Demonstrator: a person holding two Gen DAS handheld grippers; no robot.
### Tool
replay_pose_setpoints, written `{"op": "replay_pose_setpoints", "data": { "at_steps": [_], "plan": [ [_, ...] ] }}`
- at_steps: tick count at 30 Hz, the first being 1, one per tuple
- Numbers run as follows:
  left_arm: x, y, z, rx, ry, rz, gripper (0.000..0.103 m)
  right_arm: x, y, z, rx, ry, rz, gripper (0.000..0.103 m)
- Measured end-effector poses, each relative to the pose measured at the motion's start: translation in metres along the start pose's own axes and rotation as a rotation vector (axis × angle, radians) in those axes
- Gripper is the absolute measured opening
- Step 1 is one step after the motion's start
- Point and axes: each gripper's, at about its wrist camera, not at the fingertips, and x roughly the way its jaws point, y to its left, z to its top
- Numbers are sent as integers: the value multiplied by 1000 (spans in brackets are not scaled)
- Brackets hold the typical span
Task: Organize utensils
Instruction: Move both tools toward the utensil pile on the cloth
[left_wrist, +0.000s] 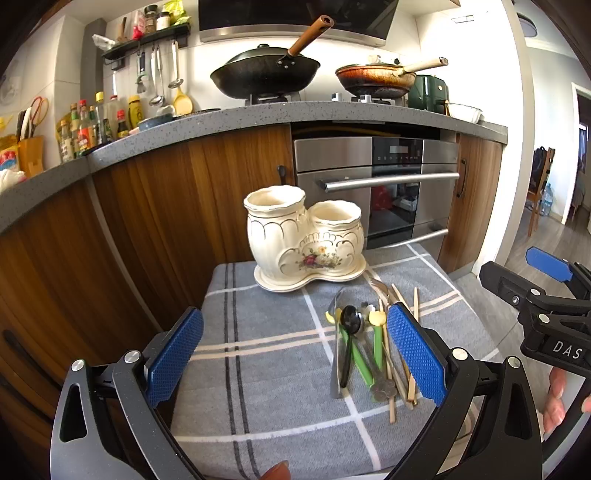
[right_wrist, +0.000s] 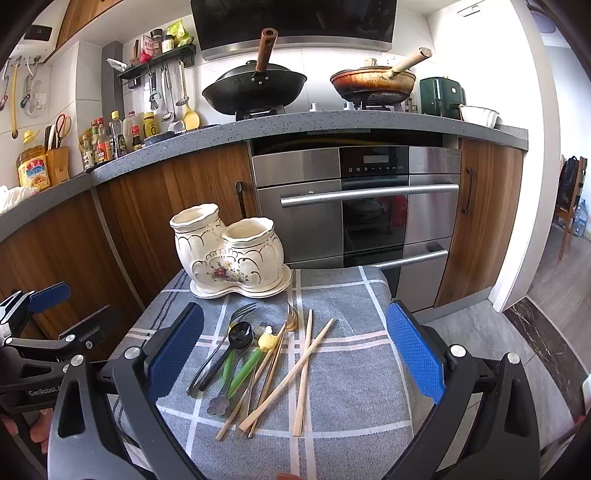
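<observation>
A cream ceramic two-cup utensil holder (left_wrist: 304, 240) (right_wrist: 229, 253) with a flower print stands empty at the far side of a grey checked cloth (left_wrist: 266, 369) (right_wrist: 351, 369). In front of it lies a loose pile: a black spoon (left_wrist: 351, 321) (right_wrist: 240, 336), green-handled utensils (left_wrist: 377, 343) (right_wrist: 243, 371), a fork (right_wrist: 240, 312) and several wooden chopsticks (right_wrist: 304, 369) (left_wrist: 404, 299). My left gripper (left_wrist: 295, 354) hangs open above the cloth, left of the pile. My right gripper (right_wrist: 295, 354) is open over the pile, holding nothing.
Wooden cabinets and a steel oven (right_wrist: 362, 206) stand just behind the clothed surface. A grey countertop (left_wrist: 258, 114) carries a black wok (left_wrist: 266, 74), a frying pan (left_wrist: 376, 75) and sauce bottles (left_wrist: 92, 125). Floor lies to the right of the cloth.
</observation>
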Motion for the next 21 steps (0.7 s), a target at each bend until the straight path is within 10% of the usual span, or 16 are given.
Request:
{"op": "replay_pose_setpoints", "data": {
  "at_steps": [21],
  "plan": [
    [4,-1,-3,-1,7,1,99,2,-3,1,3,3,-1,98]
  ]
}}
